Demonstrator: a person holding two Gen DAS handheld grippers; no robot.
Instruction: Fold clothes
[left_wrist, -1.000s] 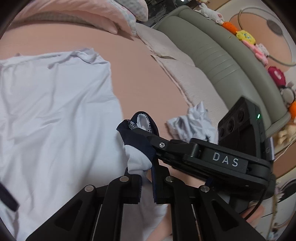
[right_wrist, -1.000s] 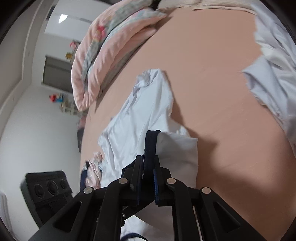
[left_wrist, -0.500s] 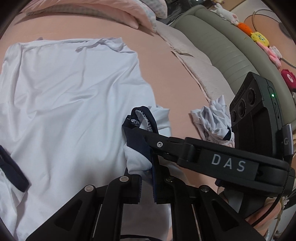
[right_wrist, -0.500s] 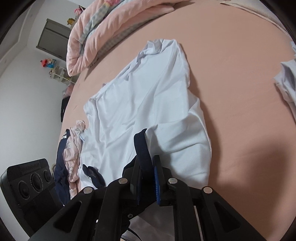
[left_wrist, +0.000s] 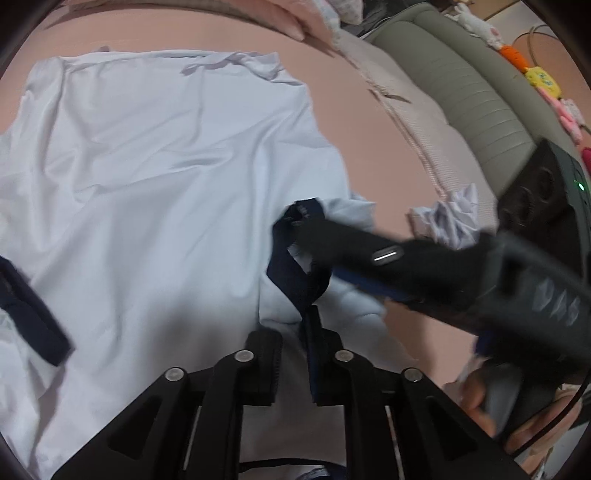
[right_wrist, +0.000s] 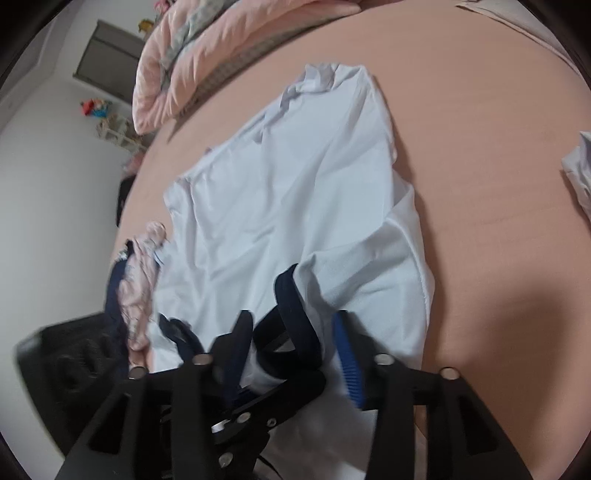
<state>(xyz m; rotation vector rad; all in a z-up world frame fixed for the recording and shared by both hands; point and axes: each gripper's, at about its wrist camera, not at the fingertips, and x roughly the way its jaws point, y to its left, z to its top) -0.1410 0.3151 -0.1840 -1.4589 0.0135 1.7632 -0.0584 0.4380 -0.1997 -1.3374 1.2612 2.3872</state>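
Note:
A white shirt (left_wrist: 155, 177) with navy trim lies spread on the pink bed sheet; it also shows in the right wrist view (right_wrist: 295, 206). Its navy-edged collar or cuff (left_wrist: 295, 266) stands bunched just ahead of my left gripper (left_wrist: 295, 354), whose jaws stand slightly apart with the navy edge (right_wrist: 295, 306) between them. My right gripper (right_wrist: 295, 339) is open, its blue-padded finger (right_wrist: 347, 354) clear of the cloth; its body shows blurred in the left wrist view (left_wrist: 461, 280). A second navy cuff (left_wrist: 33, 314) lies at the left.
A crumpled white garment (left_wrist: 450, 221) lies at the right on the bed. Pink and navy clothes (right_wrist: 136, 280) are piled at the bed's left edge. A pink quilt (right_wrist: 207, 55) lies at the far end. A grey-green headboard (left_wrist: 472, 92) with toys runs along the right.
Both grippers lowered the shirt part onto the bed. My right gripper opened and let go of the navy edge. My left gripper's jaws have parted a little.

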